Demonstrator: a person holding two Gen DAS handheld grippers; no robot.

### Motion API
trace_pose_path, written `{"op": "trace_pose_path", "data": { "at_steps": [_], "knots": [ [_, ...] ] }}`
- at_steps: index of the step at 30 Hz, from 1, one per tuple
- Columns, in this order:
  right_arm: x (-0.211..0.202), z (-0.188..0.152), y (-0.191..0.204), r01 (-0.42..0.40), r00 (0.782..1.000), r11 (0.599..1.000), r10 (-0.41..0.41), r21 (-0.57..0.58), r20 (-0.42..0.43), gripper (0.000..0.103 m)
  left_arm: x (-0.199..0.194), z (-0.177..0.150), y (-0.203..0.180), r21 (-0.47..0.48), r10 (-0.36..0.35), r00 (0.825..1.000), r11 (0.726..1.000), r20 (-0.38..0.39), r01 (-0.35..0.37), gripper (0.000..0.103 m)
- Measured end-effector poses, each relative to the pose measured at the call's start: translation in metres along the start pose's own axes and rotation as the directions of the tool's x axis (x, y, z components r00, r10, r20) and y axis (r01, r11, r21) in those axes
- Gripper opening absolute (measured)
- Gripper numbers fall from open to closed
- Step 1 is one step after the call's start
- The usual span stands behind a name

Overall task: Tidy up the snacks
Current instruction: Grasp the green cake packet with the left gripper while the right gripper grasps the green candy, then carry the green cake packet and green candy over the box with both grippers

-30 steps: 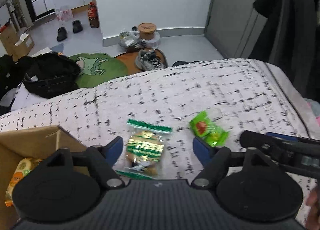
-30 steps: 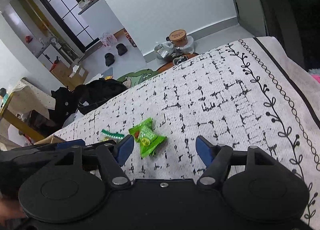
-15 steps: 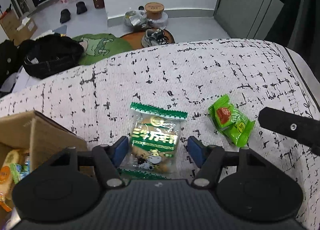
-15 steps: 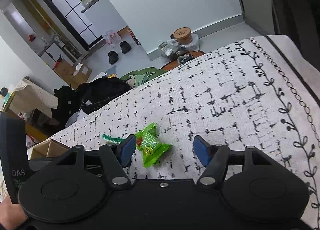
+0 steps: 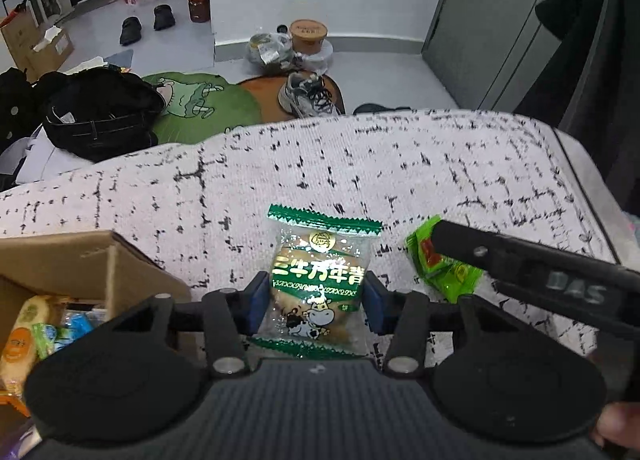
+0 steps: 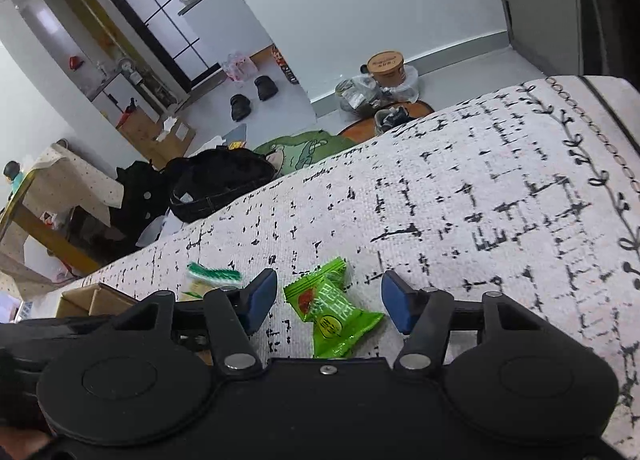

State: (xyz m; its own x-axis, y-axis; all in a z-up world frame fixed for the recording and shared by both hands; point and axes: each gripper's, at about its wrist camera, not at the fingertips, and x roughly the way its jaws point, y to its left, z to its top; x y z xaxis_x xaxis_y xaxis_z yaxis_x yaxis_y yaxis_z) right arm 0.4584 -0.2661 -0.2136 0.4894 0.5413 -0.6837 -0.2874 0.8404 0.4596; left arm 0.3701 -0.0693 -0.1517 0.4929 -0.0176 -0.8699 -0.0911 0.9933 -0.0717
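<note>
Two hand-held grippers closing: left hand-held gripper around biscuit pack, pads about touching; right hand-held gripper straddles green candy, gaps showing. Box just left of the pack already holds snacks; these two remain. Bed bare beyond the pack, edge well off.

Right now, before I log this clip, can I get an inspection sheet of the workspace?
Surface: white bedspread with black dash pattern.
Job's things: cow-print biscuit packet; lime-green candy packet; cardboard box holding snacks.
Clutter: nothing seen on the bedspread.
Grippers: left gripper jaws closing, at the biscuit packet's edges; right gripper jaws closing, candy between, untouched.
Cables: nothing seen.
Surroundings: sneaker, black bag, green rug on floor.
</note>
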Motion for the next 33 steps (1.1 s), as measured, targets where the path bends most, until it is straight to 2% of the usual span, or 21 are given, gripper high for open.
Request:
{"op": "trace_pose_path", "data": {
  "at_steps": [1,3,7,11,25,33],
  "knots": [
    [0.002,0.000,0.001,-0.004,1.000,1.000,0.004,-0.001,-0.006,0.054,-0.003,0.001,0.001,-0.003,0.000,1.000,1.000,0.007,0.000,0.048],
    [0.006,-0.001,0.002,0.001,0.999,1.000,-0.001,-0.014,-0.054,0.032,-0.009,0.001,0.004,-0.004,0.006,1.000,1.000,0.013,-0.006,0.048],
    [0.005,-0.007,0.008,0.023,0.994,0.998,-0.029,-0.054,-0.107,0.029,-0.018,0.001,0.007,-0.014,-0.013,0.999,1.000,0.029,0.013,0.048],
    [-0.009,-0.015,0.013,0.059,0.993,0.997,-0.062,-0.040,-0.104,0.027,-0.027,-0.001,0.008,-0.018,-0.034,0.999,0.999,0.042,0.035,0.048],
    [-0.078,-0.036,0.042,0.108,0.994,0.994,-0.109,-0.024,-0.018,0.027,-0.072,-0.021,0.016,-0.006,-0.083,0.991,0.996,0.101,0.084,0.048],
    [-0.099,-0.033,0.065,0.121,0.992,0.992,-0.120,-0.041,0.031,0.027,-0.105,-0.029,0.029,-0.001,-0.101,0.984,0.995,0.149,0.103,0.048]
  ]
}}
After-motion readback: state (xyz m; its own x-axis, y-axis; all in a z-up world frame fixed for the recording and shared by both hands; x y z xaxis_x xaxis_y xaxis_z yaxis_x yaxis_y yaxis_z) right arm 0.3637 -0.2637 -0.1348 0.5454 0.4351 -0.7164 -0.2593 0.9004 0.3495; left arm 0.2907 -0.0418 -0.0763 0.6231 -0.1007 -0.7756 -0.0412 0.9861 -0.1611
